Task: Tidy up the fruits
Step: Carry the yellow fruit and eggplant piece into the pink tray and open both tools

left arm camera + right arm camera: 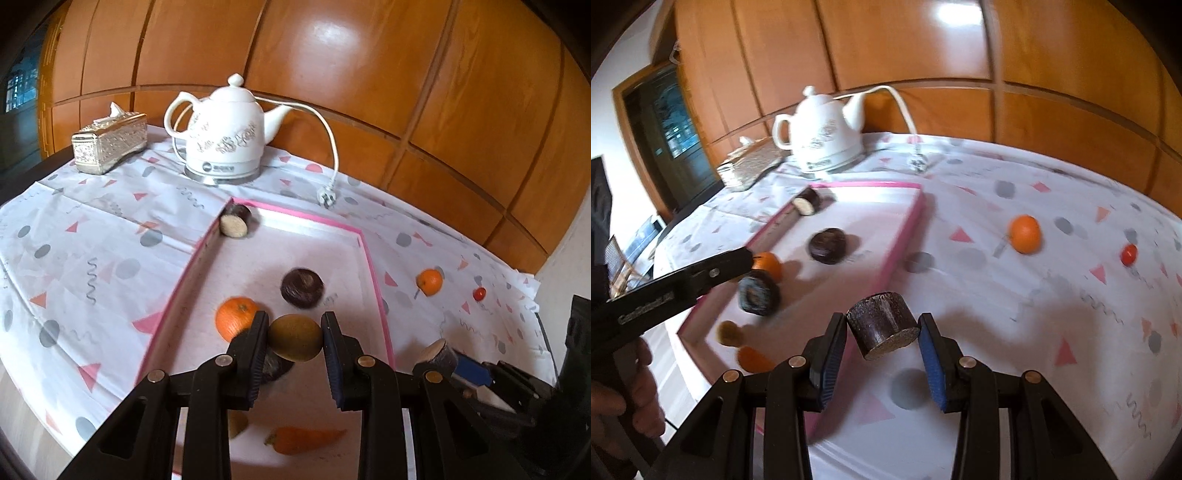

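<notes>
The left claw is clamped on a brownish-green kiwi, both pads pressing its sides, and holds it above the pink-rimmed tray; seen from the right wrist view, this claw reaches in level from the left over the tray, with the person's bare hand gripping its handle. The right claw is closed on a dark brown cylinder with a pale speckled end, tilted between the blue pads, and hangs over the patterned cloth of the bench just right of the tray's edge. Inside the tray lie an orange, a dark round piece, a cut cylinder in the far corner, another dark piece under the kiwi, a carrot near the front, and a small blurred fruit beside it. On the cloth to the right sit a second orange and a cherry tomato, well apart from the tray. A white kettle and a tissue box stand at the back.
</notes>
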{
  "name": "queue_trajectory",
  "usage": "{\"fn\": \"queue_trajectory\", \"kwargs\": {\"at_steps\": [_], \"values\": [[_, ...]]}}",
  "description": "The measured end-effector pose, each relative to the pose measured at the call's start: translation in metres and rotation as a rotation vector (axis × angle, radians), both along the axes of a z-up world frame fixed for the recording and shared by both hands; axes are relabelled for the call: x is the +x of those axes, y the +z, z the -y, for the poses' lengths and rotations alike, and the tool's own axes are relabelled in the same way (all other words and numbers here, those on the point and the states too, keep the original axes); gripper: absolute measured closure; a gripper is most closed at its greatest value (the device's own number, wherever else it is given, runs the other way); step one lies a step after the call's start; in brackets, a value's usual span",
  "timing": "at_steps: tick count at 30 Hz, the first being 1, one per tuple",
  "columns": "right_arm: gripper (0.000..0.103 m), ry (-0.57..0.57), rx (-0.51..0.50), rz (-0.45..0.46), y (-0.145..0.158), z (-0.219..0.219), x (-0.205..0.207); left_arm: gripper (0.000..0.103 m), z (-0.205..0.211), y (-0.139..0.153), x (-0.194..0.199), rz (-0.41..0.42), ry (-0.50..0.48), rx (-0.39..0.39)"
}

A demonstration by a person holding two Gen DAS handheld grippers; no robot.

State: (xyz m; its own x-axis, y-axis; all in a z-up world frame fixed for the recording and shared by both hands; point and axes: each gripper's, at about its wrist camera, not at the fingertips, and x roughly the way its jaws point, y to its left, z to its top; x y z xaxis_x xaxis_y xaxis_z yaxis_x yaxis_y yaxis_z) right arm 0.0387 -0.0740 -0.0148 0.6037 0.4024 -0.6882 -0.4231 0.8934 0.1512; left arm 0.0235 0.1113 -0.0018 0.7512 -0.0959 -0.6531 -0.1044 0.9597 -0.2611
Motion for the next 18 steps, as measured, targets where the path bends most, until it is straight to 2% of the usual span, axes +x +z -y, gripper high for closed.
{"fn": "queue_trajectory", "kwargs": {"at_steps": [8, 18], "values": [[0.063, 0.088, -0.011, 0.015, 0.004, -0.031, -0.004, 0.074, -0.009, 0.006, 0.011, -0.004, 0.043, 0.014], [0.063, 0.084, -0.033, 0.017, 0.001, -0.042, 0.004, 0.074, -0.004, 0.006, 0.024, -0.014, 0.054, 0.060]]}}
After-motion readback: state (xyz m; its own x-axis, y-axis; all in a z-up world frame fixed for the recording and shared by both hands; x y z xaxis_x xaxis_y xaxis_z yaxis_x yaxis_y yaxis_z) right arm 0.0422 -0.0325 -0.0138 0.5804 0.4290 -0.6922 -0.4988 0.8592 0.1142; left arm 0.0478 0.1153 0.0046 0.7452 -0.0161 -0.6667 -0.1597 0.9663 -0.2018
